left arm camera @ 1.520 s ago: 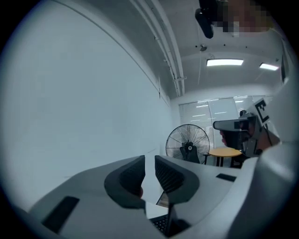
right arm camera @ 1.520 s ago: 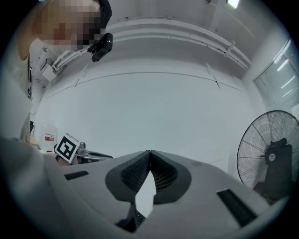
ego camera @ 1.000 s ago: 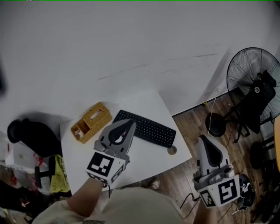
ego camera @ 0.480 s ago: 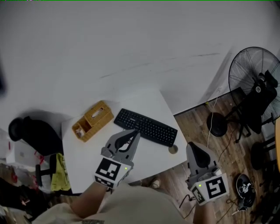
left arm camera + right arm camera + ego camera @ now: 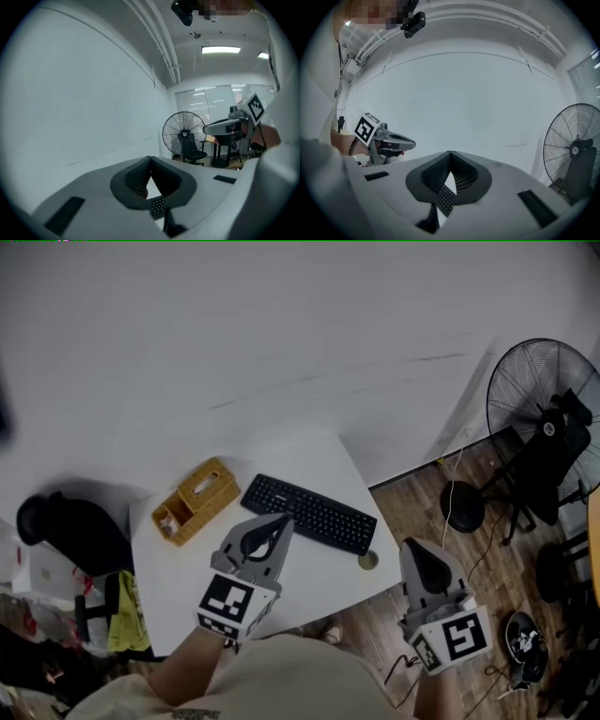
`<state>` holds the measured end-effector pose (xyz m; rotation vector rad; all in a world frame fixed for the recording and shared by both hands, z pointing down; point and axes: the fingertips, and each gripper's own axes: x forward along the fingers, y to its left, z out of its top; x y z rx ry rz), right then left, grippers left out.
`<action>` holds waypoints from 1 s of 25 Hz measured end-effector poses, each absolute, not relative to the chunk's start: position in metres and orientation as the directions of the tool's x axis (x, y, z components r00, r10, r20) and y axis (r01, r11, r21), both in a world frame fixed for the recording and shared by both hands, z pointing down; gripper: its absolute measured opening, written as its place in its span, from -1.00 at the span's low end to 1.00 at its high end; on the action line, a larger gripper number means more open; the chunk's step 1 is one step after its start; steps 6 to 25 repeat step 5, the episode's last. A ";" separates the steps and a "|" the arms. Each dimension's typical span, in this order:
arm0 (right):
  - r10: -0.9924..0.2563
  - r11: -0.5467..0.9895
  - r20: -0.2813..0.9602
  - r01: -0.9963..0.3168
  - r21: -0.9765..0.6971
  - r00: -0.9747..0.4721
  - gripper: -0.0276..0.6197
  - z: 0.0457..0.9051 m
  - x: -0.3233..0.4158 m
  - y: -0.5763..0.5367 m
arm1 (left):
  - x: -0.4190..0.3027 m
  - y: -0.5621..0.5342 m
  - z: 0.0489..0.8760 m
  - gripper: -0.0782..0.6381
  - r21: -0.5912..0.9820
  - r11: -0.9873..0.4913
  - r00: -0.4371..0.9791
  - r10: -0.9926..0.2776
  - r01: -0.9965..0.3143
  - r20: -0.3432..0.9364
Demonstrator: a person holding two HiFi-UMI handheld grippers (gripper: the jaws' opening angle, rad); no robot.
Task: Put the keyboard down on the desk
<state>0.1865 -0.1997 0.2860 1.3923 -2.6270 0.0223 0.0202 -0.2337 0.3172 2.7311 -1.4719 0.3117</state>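
The black keyboard [image 5: 310, 514] lies flat on the white desk [image 5: 302, 463], slanting from upper left to lower right. My left gripper [image 5: 277, 523] hovers over the desk just in front of the keyboard's near edge, shut, with nothing between its fingers; its own view shows the jaws [image 5: 150, 158] closed together. My right gripper [image 5: 416, 555] hangs past the desk's right corner over the wooden floor, jaws [image 5: 450, 153] shut and empty. The left gripper [image 5: 408, 142] also shows in the right gripper view, the right gripper [image 5: 212, 127] in the left gripper view.
A yellow tissue box holder [image 5: 195, 500] stands at the desk's left rear. A small round object [image 5: 367, 560] sits by the keyboard's right end. A floor fan [image 5: 542, 397] and chair stand to the right, a black office chair [image 5: 66, 527] to the left.
My left gripper has drawn back off the keyboard toward the person. The right gripper has shifted left toward the desk corner. The keyboard has stayed where it lies.
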 end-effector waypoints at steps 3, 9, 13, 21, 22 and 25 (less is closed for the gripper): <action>-0.824 0.559 0.157 -0.826 0.070 -0.545 -0.84 0.285 0.192 -0.200 | 0.029 -0.233 0.310 -0.72 -0.068 -0.571 0.553 -0.813 -0.818 0.182; -0.829 0.551 0.154 -0.831 0.073 -0.537 -0.84 0.285 0.196 -0.201 | 0.036 -0.233 0.303 -0.72 -0.063 -0.585 0.569 -0.804 -0.808 0.171; -0.829 0.551 0.154 -0.831 0.073 -0.537 -0.84 0.285 0.196 -0.201 | 0.036 -0.233 0.303 -0.72 -0.063 -0.585 0.569 -0.804 -0.808 0.171; -0.829 0.551 0.154 -0.831 0.073 -0.537 -0.84 0.285 0.196 -0.201 | 0.036 -0.233 0.303 -0.72 -0.063 -0.585 0.569 -0.804 -0.808 0.171; -0.829 0.551 0.154 -0.831 0.073 -0.537 -0.84 0.285 0.196 -0.201 | 0.036 -0.233 0.303 -0.72 -0.063 -0.585 0.569 -0.804 -0.808 0.171; -0.829 0.551 0.154 -0.831 0.073 -0.537 -0.84 0.285 0.196 -0.201 | 0.036 -0.233 0.303 -0.72 -0.063 -0.585 0.569 -0.804 -0.808 0.171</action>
